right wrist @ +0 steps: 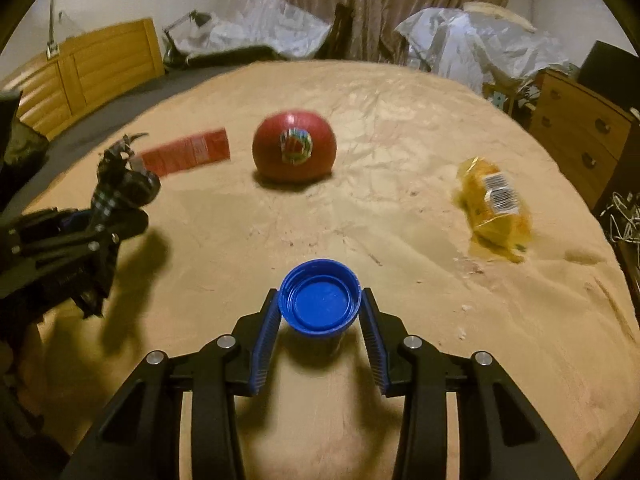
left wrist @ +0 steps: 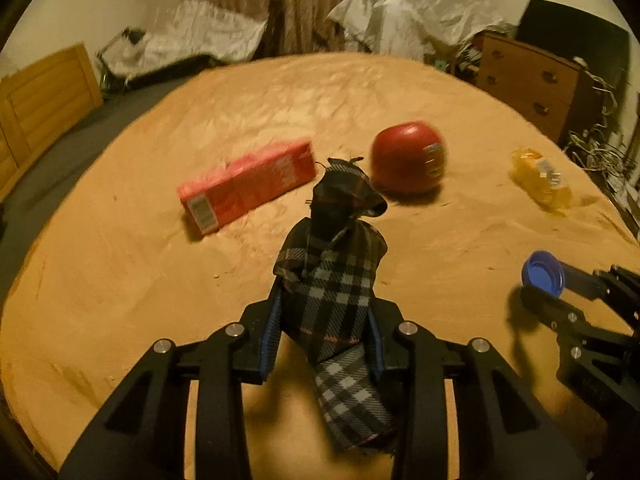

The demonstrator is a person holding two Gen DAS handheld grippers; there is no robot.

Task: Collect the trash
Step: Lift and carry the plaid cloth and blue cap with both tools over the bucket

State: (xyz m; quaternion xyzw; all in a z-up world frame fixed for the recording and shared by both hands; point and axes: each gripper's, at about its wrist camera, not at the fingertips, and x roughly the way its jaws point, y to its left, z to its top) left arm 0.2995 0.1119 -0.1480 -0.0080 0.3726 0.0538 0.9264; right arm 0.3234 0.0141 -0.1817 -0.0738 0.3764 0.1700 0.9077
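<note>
Now your left gripper (left wrist: 325, 316) is clamped on a plaid cloth scrap (left wrist: 334, 280), held above the tan bedspread (left wrist: 120, 280) — your right gripper (right wrist: 320, 312) pinches a blue cap (right wrist: 319, 298) just above it. Ahead lie a red carton (left wrist: 244, 186), a red ball (right wrist: 294, 151) and, well apart, a yellow wrapper (right wrist: 494, 208).

beige curtain (right wrist: 384, 8) hanging at the back, crumpled silver sheets (right wrist: 472, 44) either side of it, wooden dresser (right wrist: 580, 136) off the surface's right edge, light wood panel (right wrist: 92, 68) past the left edge, desk lamp (right wrist: 188, 24) behind it.
</note>
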